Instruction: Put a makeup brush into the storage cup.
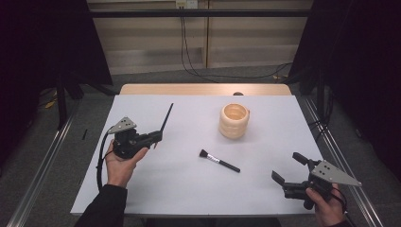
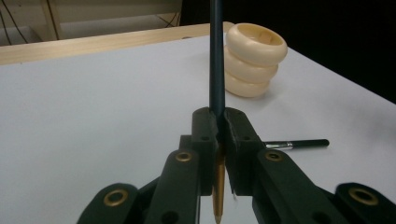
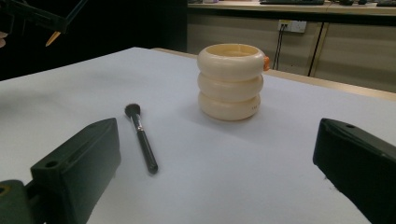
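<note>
With the pencil clamped in the left gripper jaws and the right gripper jaws open, pencil and brush remain outside the holder.

Ringed holder upright on tabletop, right of centre, toward far edge. Brush flat on tabletop, nearer than holder and slightly left of it, bristle end pointing left, apart from holder. Left claw above left part of tabletop, pencil clamped in it, long end slanting away to far side. Right claw at near right corner, well apart from brush.
</note>
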{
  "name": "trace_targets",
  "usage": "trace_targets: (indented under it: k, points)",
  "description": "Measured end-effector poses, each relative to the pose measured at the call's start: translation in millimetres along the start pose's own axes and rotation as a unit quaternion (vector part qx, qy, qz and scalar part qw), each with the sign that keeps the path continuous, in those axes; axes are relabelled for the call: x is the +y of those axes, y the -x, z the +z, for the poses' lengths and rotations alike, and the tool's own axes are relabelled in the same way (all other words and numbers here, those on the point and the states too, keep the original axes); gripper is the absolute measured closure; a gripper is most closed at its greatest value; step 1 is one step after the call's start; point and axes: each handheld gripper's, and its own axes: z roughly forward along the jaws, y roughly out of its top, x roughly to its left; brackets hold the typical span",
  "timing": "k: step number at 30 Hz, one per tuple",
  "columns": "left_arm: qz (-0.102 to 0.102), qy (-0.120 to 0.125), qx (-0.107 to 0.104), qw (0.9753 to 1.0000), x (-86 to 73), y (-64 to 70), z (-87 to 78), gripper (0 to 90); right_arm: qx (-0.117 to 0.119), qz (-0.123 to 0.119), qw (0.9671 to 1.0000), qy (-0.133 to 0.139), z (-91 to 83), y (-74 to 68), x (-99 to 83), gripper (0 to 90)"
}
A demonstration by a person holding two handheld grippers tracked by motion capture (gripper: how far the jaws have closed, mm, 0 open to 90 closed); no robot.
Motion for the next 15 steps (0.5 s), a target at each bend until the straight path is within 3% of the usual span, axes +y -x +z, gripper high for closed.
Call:
trace_targets:
  k: [4, 7, 8, 15]
  points:
    - [-0.007, 0.015, -0.012, 0.9998, -1.7, 2.2, -3.2, 83.4, 0.001, 0.002, 1.0000, 0.001, -0.4, 0.1, 0.0, 0.2]
    - [-0.002, 0.021, -0.010, 0.9997, -2.5, 4.9, -5.8, 83.4, 0.000, 0.005, 1.0000, 0.000, -0.9, -0.2, 0.1, 0.2]
    - [-0.003, 0.024, -0.020, 0.9995, -2.5, 5.0, -6.4, 83.5, 0.001, 0.004, 1.0000, 0.001, -0.8, -0.2, 0.2, 0.2]
    - [0.004, 0.035, -0.039, 0.9986, -0.9, 13.2, -8.0, 83.4, 0.001, 0.003, 1.0000, 0.006, -1.5, -0.5, 0.7, 0.0]
